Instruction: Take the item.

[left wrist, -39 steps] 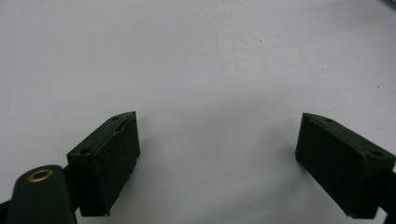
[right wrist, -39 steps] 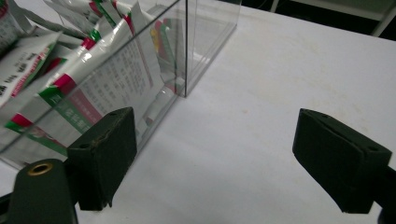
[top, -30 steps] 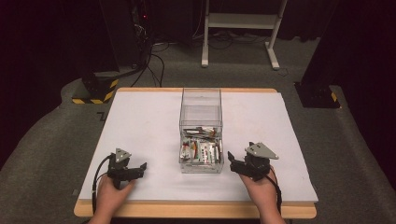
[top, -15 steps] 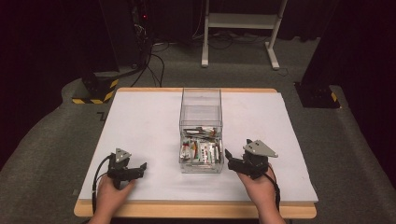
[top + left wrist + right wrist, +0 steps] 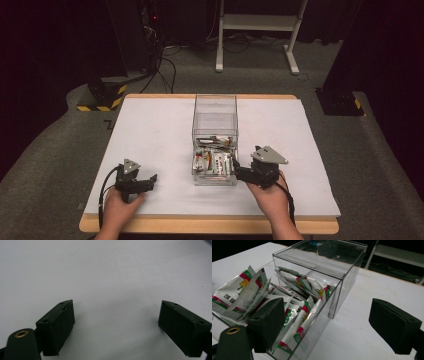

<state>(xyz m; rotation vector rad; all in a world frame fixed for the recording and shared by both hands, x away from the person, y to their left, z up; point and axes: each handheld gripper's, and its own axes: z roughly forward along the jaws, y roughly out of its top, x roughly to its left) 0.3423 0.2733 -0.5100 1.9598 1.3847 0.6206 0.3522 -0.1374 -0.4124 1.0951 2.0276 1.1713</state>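
Observation:
A clear plastic box stands mid-table, and its near, open-topped part holds several red, green and white packets. My right gripper is open at the box's near right corner. In the right gripper view its left jaw hangs over the packets and its right jaw over bare table outside the box wall. At the table's near left my left gripper rests low over the white tabletop. In the left gripper view it is open with nothing between the jaws.
The white table has a wooden rim along its front. On the floor beyond it are a white-legged stand, loose cables, a yellow-and-black striped base at the left and a black base at the right.
My right gripper has edged left, closer to the box's near right corner. The left gripper has stayed where it was.

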